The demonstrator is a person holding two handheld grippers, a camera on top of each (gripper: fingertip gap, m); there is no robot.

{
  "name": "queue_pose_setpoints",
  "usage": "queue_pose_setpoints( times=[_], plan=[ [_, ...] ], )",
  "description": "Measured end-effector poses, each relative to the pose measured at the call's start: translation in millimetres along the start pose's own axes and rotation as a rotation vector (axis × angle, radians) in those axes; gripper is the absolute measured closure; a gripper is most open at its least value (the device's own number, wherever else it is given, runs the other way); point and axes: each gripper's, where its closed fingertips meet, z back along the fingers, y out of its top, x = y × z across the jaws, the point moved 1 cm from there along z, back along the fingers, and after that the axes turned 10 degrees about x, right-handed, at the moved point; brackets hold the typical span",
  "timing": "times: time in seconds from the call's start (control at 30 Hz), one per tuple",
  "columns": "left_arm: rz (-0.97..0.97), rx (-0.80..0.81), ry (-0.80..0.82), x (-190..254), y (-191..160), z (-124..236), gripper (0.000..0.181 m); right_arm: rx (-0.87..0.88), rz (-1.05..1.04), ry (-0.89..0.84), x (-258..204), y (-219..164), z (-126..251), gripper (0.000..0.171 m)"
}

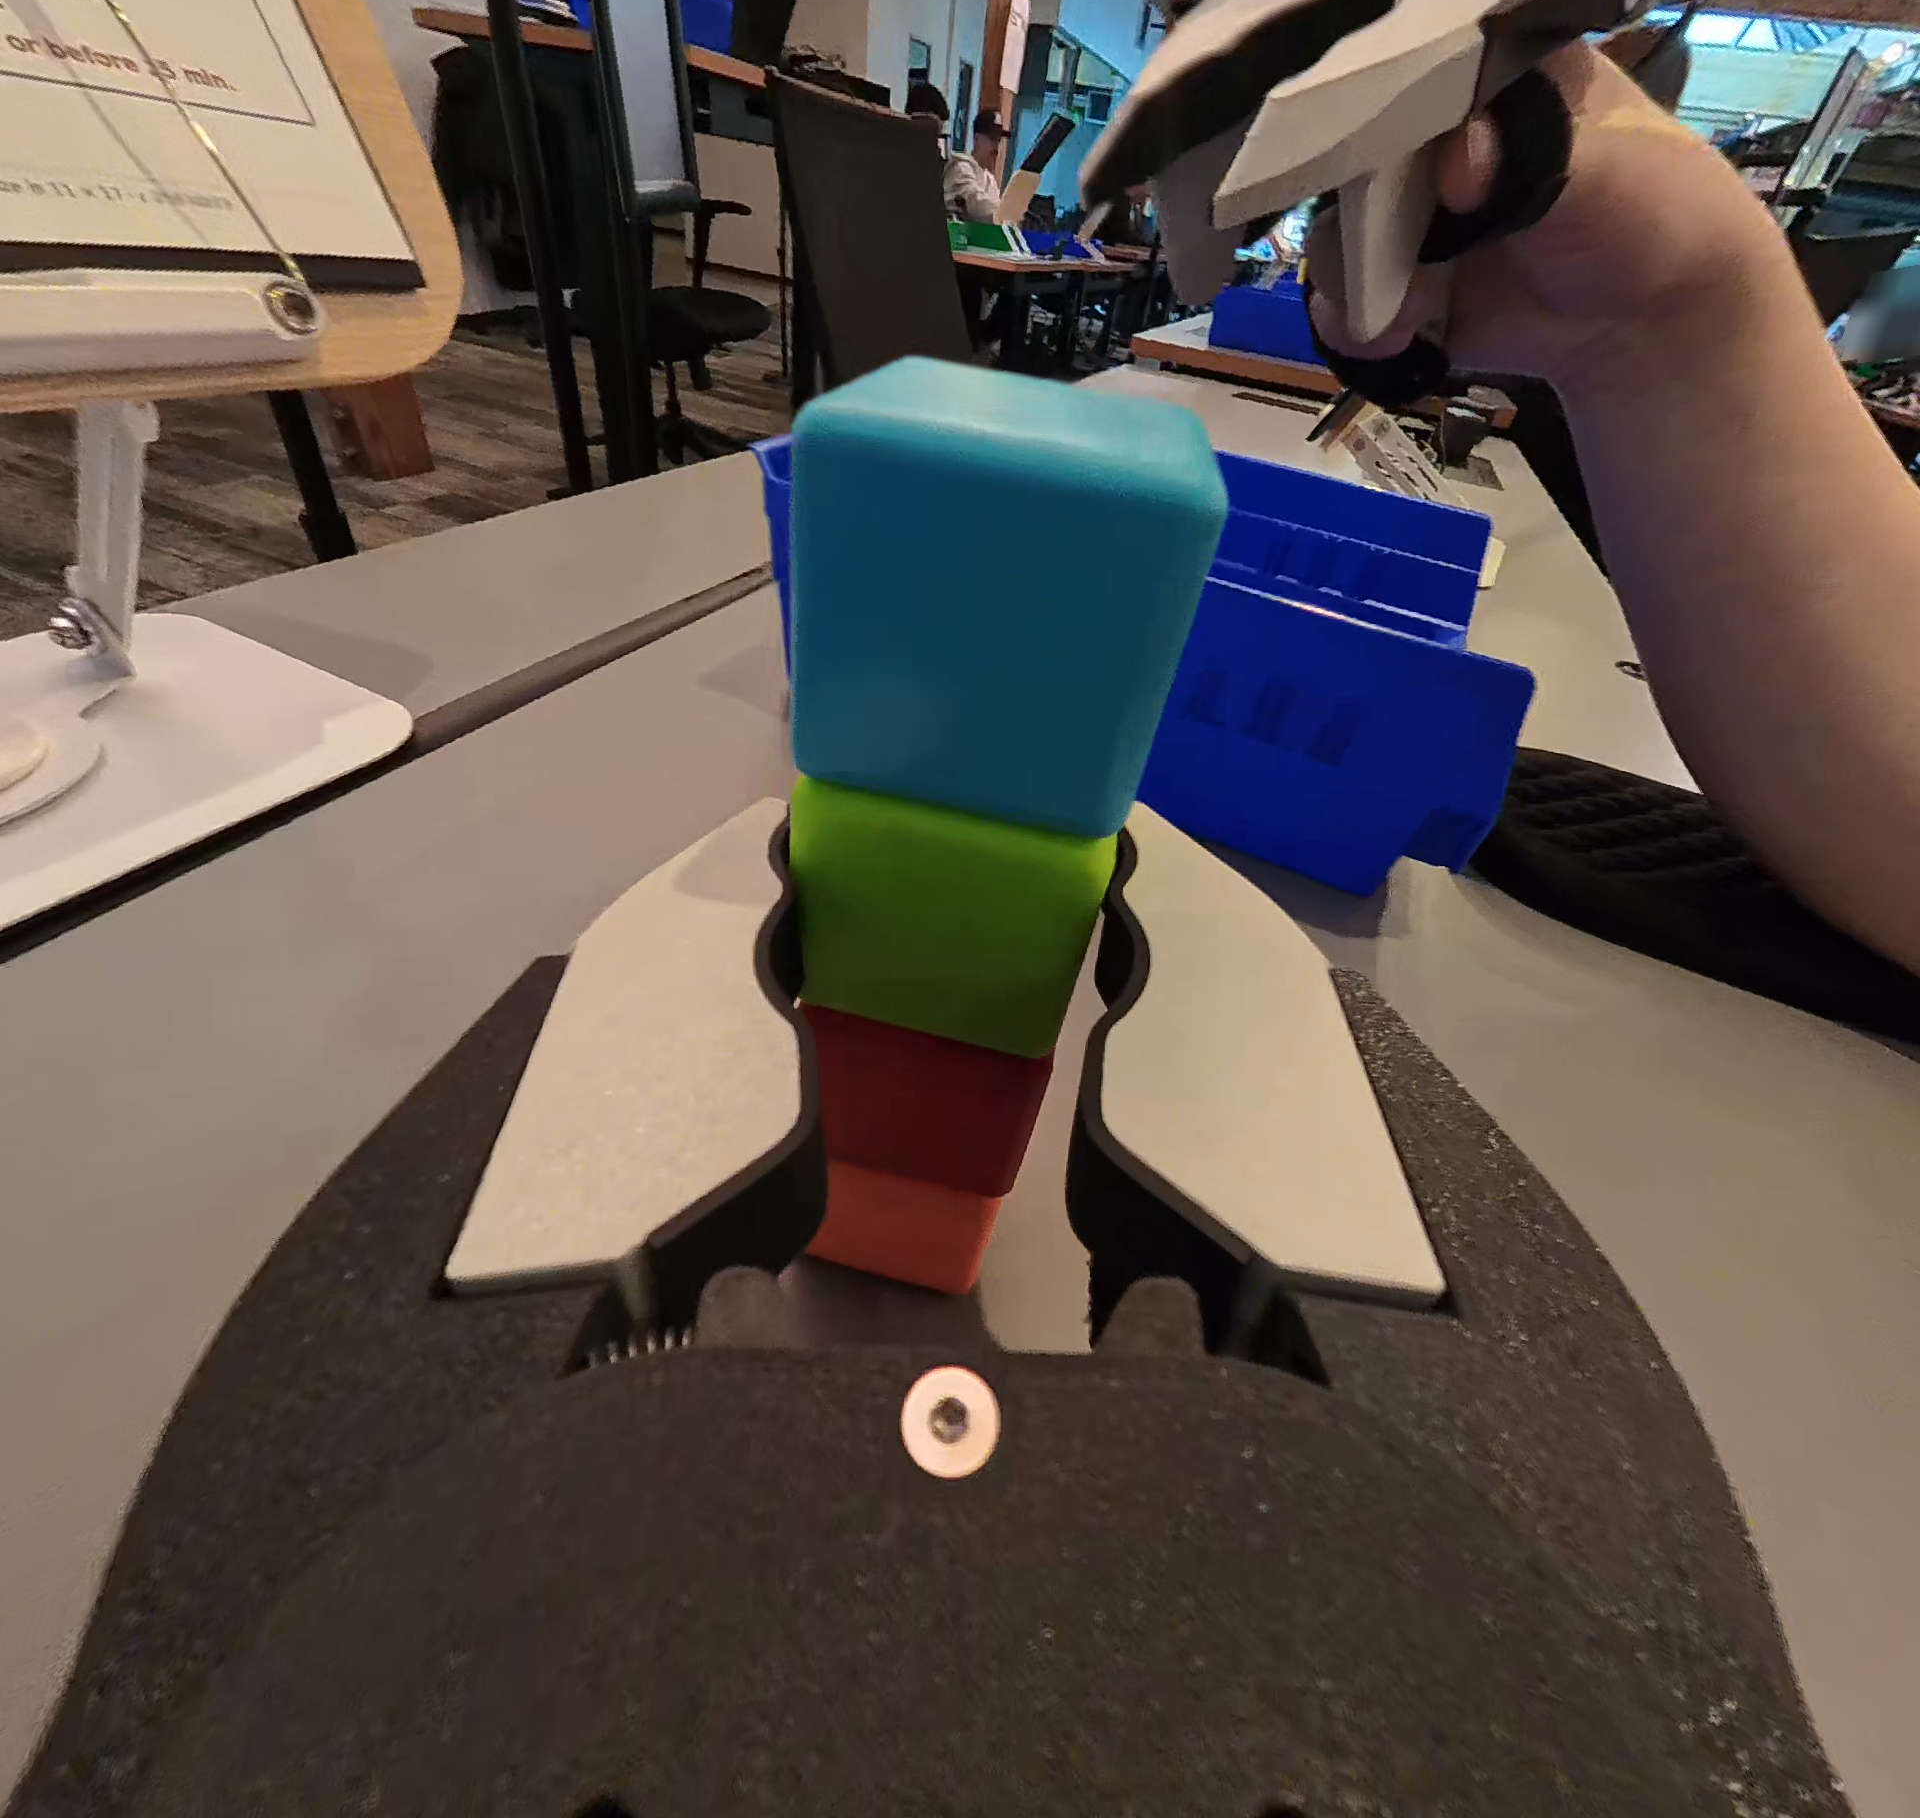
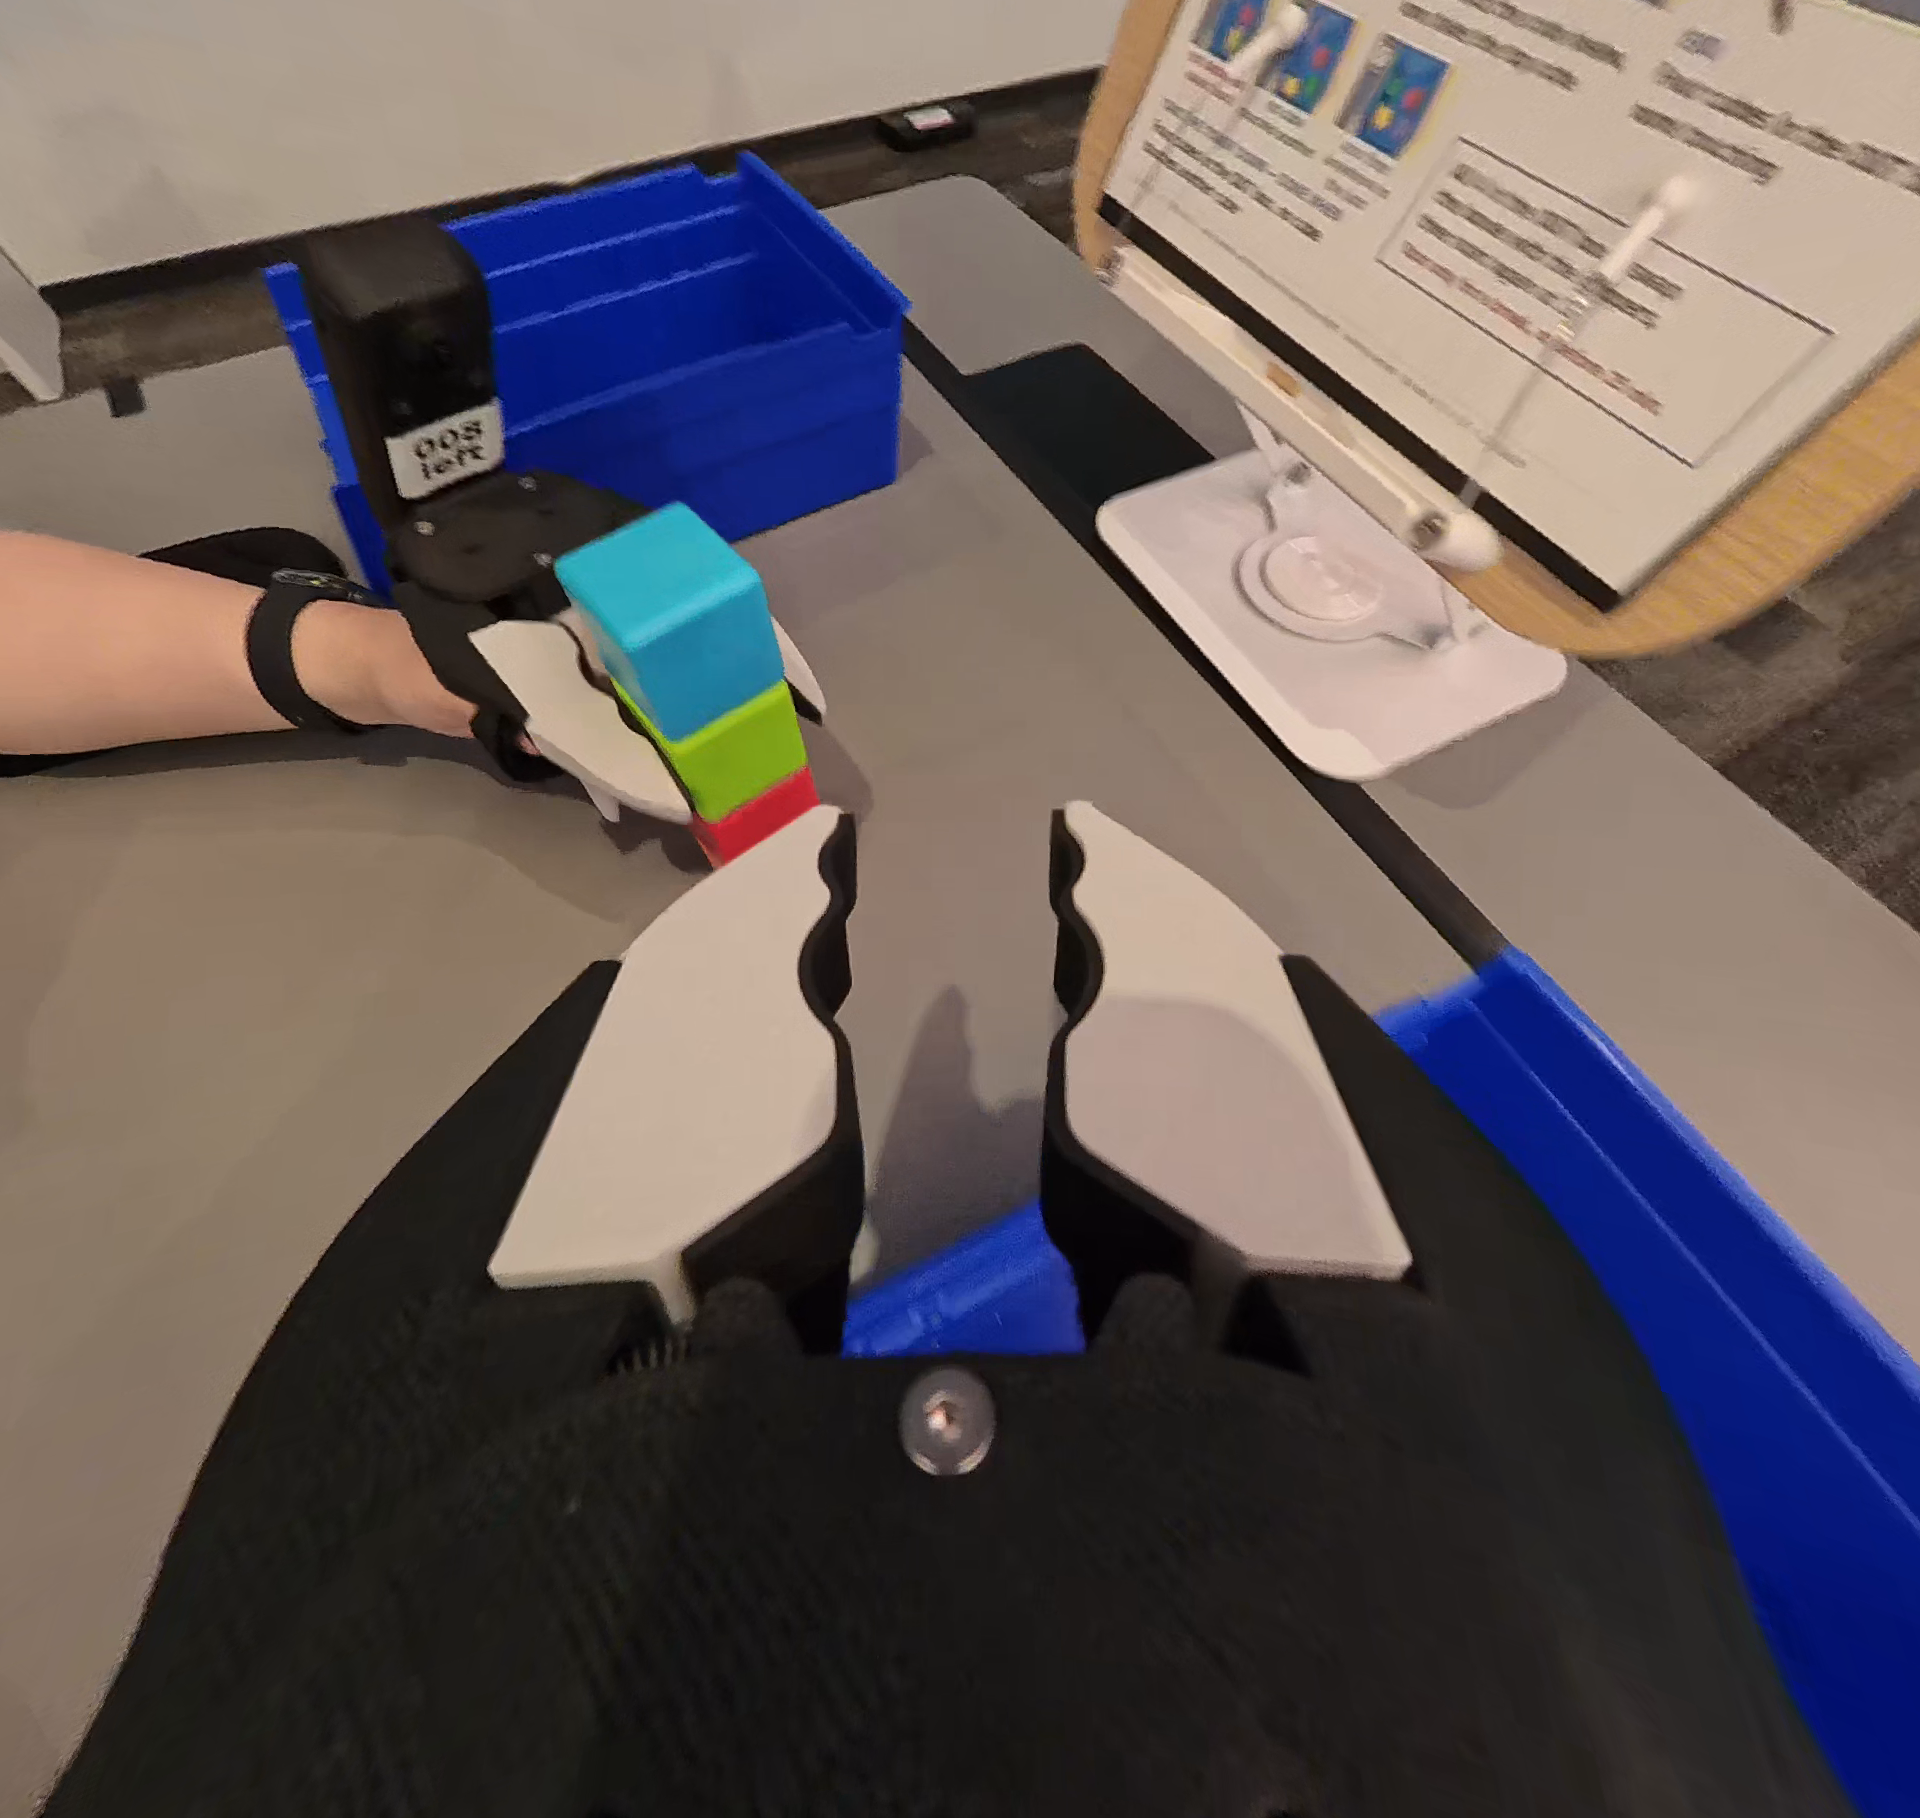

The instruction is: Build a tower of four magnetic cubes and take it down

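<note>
Tower: we see four magnetic cubes stacked at frame centre in the left wrist view: teal cube (image 1: pixel 997 594) on top, green cube (image 1: pixel 945 927), dark red cube (image 1: pixel 925 1103) and orange cube (image 1: pixel 899 1223) at the base, standing on the grey table (image 1: pixel 312 989).
Left gripper (image 1: pixel 951 875): we hold it around the green cube, fingers pressed to both sides, gripping the stack at its second tier.
Right gripper (image 2: pixel 951 833): jaws apart with nothing between them, low centre of the right wrist view, tips just beside the tower's red tier.
Stage: we judge the tower built and the take-down about to begin.
Risk: pulling the teal cube sideways could, by magnetic pull, drag lower cubes along and tip the stack; the tower already looks slightly skewed.
Risk: the free finger near the red tier could nudge the base.
Room: bare table lies at lower left of the right wrist view.
Edges: a blue bin (image 2: pixel 707 355) sits behind the tower, a second blue bin (image 2: pixel 1714 1301) at lower right, a white stand (image 2: pixel 1340 605) at right.
</note>
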Motion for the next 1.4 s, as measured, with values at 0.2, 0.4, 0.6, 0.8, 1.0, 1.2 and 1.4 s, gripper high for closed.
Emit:
queue_pose_setpoints(
  times=[0.2,0.4,0.6,0.8,1.0,1.2,1.4],
  plan=[
    [0.001,-0.019,-0.103,30.2,-4.0,5.4,0.127,0.098,0.115,0.275,-77.6,19.8,-46.8,0.121],
    [0.006,-0.036,-0.173,51.8,-6.8,11.7,0.127,0.006,0.179,0.397,-113.9,-0.8,-70.2,0.112],
    [0.005,-0.047,-0.171,54.4,-7.6,10.4,0.127,-0.152,0.390,0.267,-117.5,-9.0,-69.6,0.112],
    [0.008,-0.061,-0.224,64.9,-9.3,8.8,0.128,-0.259,0.419,0.238,-119.1,-16.9,-62.8,0.112],
    [0.010,-0.064,-0.268,74.2,-10.7,8.6,0.128,-0.291,0.362,0.310,-126.2,-26.4,-63.9,0.114],
    [0.011,-0.058,-0.271,74.7,-10.7,8.6,0.128,-0.293,0.356,0.336,-126.6,-33.3,-69.1,0.114],
    [0.014,-0.057,-0.271,74.5,-10.6,8.8,0.128,-0.275,0.290,0.392,-129.6,-34.6,-70.5,0.120]
  ],
)
